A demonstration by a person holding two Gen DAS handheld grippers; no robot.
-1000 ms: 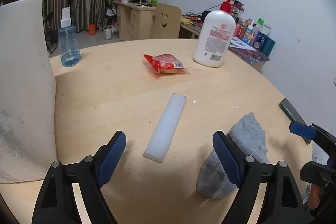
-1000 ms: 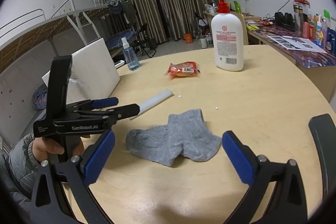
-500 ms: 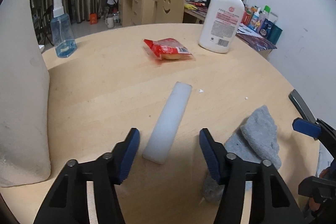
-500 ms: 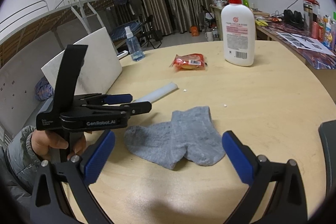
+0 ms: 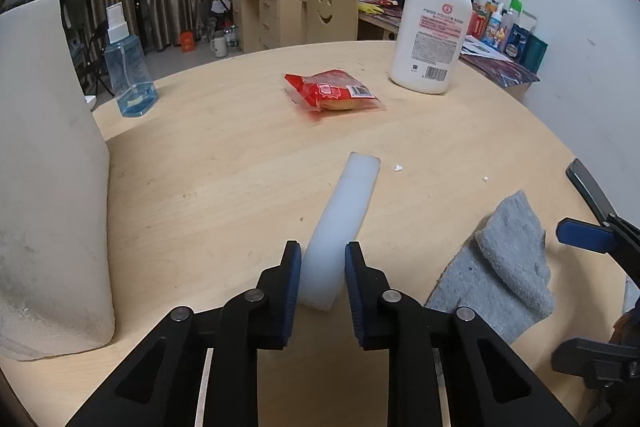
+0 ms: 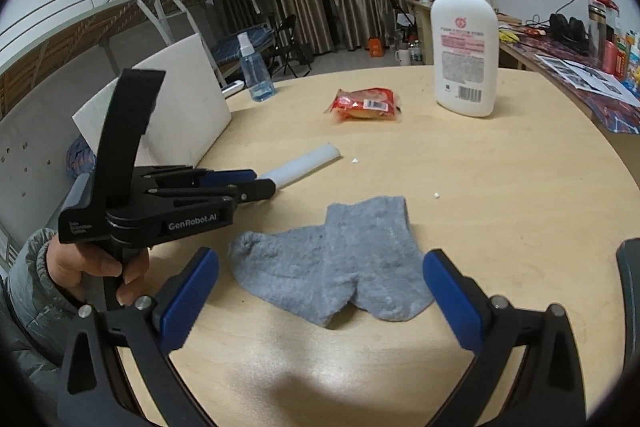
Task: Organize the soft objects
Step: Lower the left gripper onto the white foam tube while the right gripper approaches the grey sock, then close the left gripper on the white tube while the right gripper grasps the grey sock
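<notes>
A long white foam strip [image 5: 348, 203] lies on the round wooden table [image 5: 208, 163], pointing away from me. My left gripper [image 5: 322, 267] is closing on the strip's near end, and both blue pads touch its sides. The right wrist view shows the same left gripper [image 6: 256, 183] at the end of the foam strip [image 6: 304, 165], with a hand on its grip. A crumpled grey sock [image 6: 340, 259] lies flat just ahead of my right gripper [image 6: 320, 291]. That gripper is wide open, with nothing between its pads. In the left wrist view the sock [image 5: 508, 267] is at the right.
A white lotion bottle with a red pump [image 5: 432, 27] stands at the far right of the table. A red snack packet [image 5: 332, 91] lies mid-table, and a blue spray bottle [image 5: 128, 75] is at the far left. A thick white foam slab [image 5: 48, 167] leans at the left edge.
The left gripper's jaws have come together from wide open onto the near end of the foam strip. The right gripper stays open before the sock.
</notes>
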